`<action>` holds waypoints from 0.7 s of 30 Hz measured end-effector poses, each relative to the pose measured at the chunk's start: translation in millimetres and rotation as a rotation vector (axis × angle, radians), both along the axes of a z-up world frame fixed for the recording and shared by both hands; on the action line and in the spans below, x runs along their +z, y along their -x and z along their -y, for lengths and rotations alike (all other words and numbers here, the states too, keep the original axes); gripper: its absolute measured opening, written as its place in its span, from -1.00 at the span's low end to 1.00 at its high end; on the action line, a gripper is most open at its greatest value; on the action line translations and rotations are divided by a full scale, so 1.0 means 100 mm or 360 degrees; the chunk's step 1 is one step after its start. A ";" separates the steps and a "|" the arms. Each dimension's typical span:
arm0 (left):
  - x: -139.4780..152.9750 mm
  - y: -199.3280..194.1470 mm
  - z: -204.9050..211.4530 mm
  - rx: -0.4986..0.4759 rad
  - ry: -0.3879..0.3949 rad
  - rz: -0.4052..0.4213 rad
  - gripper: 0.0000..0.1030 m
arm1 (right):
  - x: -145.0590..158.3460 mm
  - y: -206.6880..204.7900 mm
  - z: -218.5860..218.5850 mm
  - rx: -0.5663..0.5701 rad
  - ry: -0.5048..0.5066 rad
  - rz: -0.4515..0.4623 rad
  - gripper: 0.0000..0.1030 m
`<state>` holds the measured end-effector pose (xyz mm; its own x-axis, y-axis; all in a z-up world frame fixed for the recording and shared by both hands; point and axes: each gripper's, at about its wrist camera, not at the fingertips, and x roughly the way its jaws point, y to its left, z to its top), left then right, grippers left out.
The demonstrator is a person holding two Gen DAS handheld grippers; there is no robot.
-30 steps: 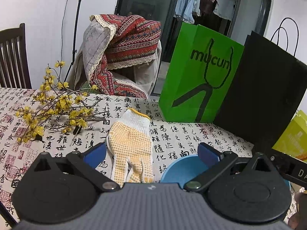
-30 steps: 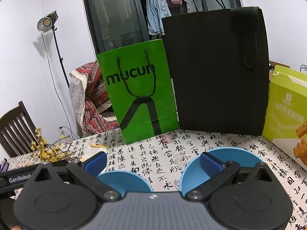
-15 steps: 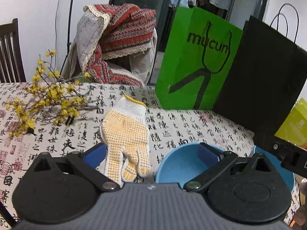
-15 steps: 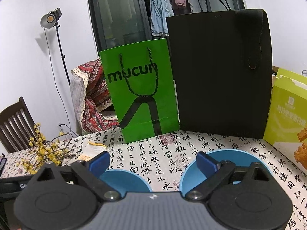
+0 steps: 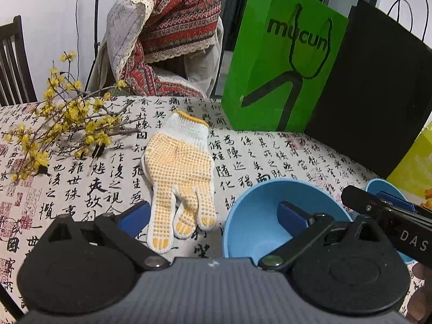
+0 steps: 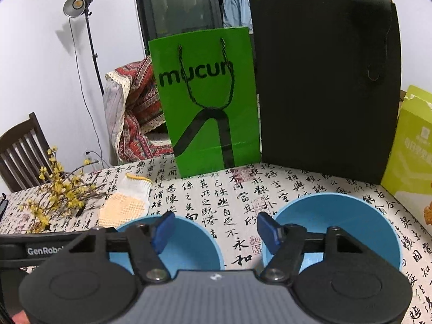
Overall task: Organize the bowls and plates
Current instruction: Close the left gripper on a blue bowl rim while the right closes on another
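Two blue bowls stand side by side on the calligraphy tablecloth. In the left wrist view the near bowl (image 5: 253,216) is low and right of centre, and the other bowl (image 5: 386,186) peeks out at the far right. My left gripper (image 5: 213,216) is open; its right finger is inside the near bowl and its left finger is outside, so the bowl's left rim lies between them. In the right wrist view my right gripper (image 6: 214,232) is open, narrower, above the gap between the left bowl (image 6: 189,245) and the right bowl (image 6: 337,221). It holds nothing.
A yellow-dotted work glove (image 5: 178,167) lies just left of the near bowl, with yellow flower branches (image 5: 67,124) further left. A green paper bag (image 6: 208,102), a black bag (image 6: 324,86) and a yellow-green box (image 6: 413,145) stand along the back. Chairs stand beyond the table edge.
My left gripper has moved forward and lower, so its right finger now sits inside the near bowl. The right gripper's fingers have drawn closer together.
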<state>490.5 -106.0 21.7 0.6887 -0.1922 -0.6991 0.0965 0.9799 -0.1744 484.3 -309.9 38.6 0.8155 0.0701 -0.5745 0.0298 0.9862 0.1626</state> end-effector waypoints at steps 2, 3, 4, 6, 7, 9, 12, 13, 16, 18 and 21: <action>0.00 0.00 0.01 -0.0005 -0.0005 -0.0007 0.96 | -0.03 -0.02 0.01 -0.0005 0.0006 -0.0023 0.25; -0.01 0.00 0.01 -0.0008 -0.0007 -0.0013 0.96 | -0.05 -0.03 0.01 -0.0005 0.0008 -0.0038 0.22; -0.01 0.00 0.02 -0.0013 -0.0006 -0.0019 0.95 | -0.06 -0.05 0.01 -0.0003 0.0007 -0.0050 0.19; -0.01 0.01 0.02 -0.0023 0.0003 -0.0033 0.94 | -0.09 -0.06 0.00 0.0000 0.0019 -0.0069 0.17; -0.01 0.01 0.02 -0.0029 0.0008 -0.0040 0.94 | -0.10 -0.07 0.00 0.0006 0.0024 -0.0076 0.15; -0.02 0.00 0.03 -0.0036 0.0015 -0.0051 0.93 | -0.12 -0.08 -0.02 0.0020 0.0027 -0.0087 0.10; -0.05 -0.01 0.02 -0.0029 0.0010 -0.0075 0.87 | -0.14 -0.09 -0.04 0.0037 0.0037 -0.0103 0.05; -0.06 -0.02 0.02 -0.0029 0.0011 -0.0083 0.85 | -0.15 -0.09 -0.04 0.0039 0.0039 -0.0112 0.04; -0.09 -0.04 0.02 -0.0052 0.0040 -0.0123 0.80 | -0.18 -0.12 -0.05 0.0040 0.0045 -0.0136 0.01; -0.11 -0.05 0.01 -0.0079 0.0074 -0.0162 0.65 | -0.20 -0.12 -0.05 0.0041 0.0043 -0.0149 0.00; -0.14 -0.06 0.03 -0.0086 0.0078 -0.0195 0.51 | -0.23 -0.13 -0.04 0.0048 0.0033 -0.0170 -0.06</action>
